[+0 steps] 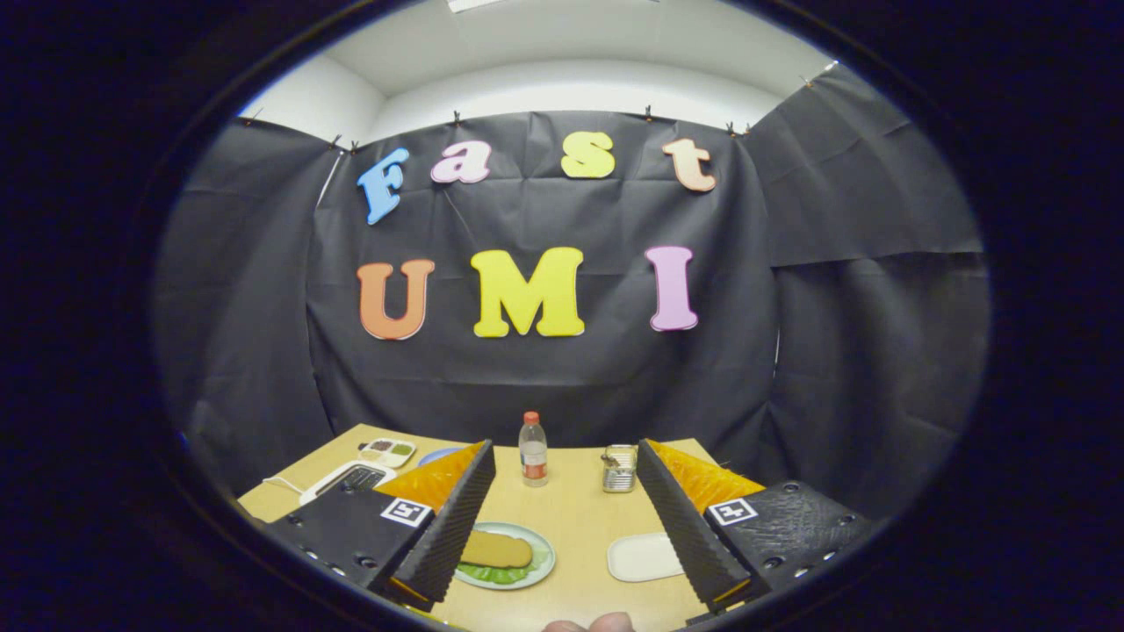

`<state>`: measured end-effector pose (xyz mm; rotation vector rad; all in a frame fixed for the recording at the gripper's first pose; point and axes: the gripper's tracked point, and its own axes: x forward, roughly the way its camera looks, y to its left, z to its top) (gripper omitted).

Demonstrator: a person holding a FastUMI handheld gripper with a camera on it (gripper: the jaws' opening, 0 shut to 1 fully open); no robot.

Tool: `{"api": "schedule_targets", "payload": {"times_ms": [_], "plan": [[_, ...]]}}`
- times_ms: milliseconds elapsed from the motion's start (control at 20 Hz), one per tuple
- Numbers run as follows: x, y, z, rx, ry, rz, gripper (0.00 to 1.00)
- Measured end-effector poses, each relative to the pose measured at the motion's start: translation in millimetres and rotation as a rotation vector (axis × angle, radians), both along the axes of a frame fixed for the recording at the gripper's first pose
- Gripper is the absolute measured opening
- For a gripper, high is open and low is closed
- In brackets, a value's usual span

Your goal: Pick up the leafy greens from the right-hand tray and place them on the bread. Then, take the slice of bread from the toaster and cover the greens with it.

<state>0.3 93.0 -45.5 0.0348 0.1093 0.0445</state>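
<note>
1. Gripper [566, 527] hangs above the wooden table [571, 518], fingers spread wide apart, nothing between the pads.
2. Plate [537, 562] sits between the fingers, toward the left one, partly hidden by it.
3. Bread slice [499, 549] lies on the plate on top of the leafy greens [492, 575]; greens poke out at the slice's 6 o'clock side. Any slice under the greens can't be made out.
4. White tray [641, 556] sits at 3 o'clock from the plate, just beside the right finger, part hidden behind it.
5. Beyond the fingertips at 12 o'clock: a water bottle [533, 450], and a metal can [620, 468] at its 3 o'clock.
6. Toaster [349, 480] sits at 10 o'clock, beyond the left finger; a small compartment tray [387, 451] behind it.
7. A person's fingertips [590, 624] show at 6 o'clock.
</note>
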Motion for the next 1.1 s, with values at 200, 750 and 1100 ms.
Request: {"api": "schedule_targets", "payload": {"times_ms": [200,750,1100], "plan": [[-20.1,-10.7,20.9,0.01,-0.041,-0.007,0.98],[-35.9,-15.2,31.8,0.042,-0.092,0.023,0.96],[-31.6,15.2,43.3,0.034,-0.096,0.007,0.96]]}}
